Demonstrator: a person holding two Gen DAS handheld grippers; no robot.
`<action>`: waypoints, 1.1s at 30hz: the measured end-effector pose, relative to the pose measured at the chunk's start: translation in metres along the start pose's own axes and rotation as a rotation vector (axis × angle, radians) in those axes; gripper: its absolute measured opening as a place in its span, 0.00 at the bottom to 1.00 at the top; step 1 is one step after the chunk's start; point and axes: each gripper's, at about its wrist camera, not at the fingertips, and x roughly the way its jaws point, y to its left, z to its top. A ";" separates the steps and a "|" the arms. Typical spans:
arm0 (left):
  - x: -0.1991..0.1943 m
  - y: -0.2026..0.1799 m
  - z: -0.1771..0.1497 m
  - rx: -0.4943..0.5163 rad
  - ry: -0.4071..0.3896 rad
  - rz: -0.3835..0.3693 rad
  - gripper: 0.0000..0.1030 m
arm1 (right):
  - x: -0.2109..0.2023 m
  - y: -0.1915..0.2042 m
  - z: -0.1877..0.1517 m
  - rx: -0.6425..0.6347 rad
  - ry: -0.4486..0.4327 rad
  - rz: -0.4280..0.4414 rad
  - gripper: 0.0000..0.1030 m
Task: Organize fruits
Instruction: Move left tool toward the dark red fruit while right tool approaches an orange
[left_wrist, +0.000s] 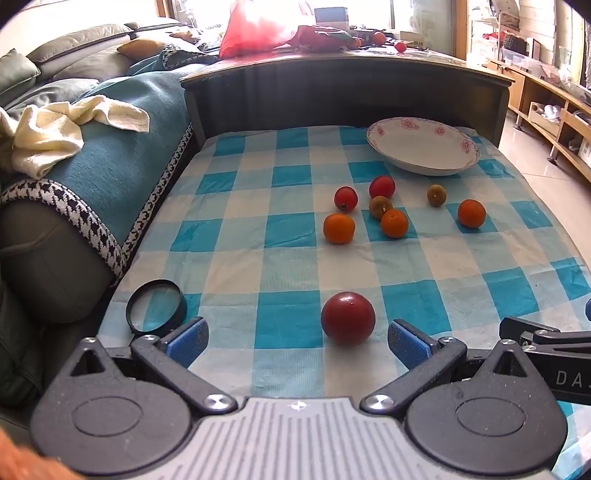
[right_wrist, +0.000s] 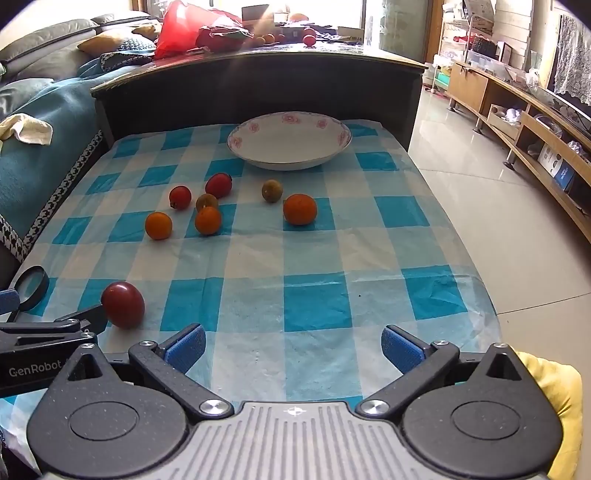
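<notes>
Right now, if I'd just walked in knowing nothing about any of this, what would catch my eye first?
Probably the big dark red fruit lying alone on the blue checked cloth, just ahead of the open left gripper. Farther back, a scatter of small orange, red and brownish fruits lies loose on the cloth. Behind them sits an empty white dish with pink flowers.

Bright window glare — fisheye-warped (sharp)

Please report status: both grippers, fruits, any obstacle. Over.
Left gripper open, big red fruit near its fingertips. Right gripper open, empty. Plate empty. Path unobstructed.
</notes>
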 end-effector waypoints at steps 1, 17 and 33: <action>0.000 0.000 0.000 0.001 0.000 0.001 1.00 | 0.000 0.000 0.000 0.000 0.001 0.002 0.93; 0.001 0.001 -0.002 0.006 -0.002 0.006 1.00 | 0.002 0.003 -0.001 -0.002 0.009 0.016 0.92; 0.002 0.014 -0.006 -0.006 -0.005 0.006 1.00 | 0.004 0.011 -0.001 -0.015 0.024 0.054 0.89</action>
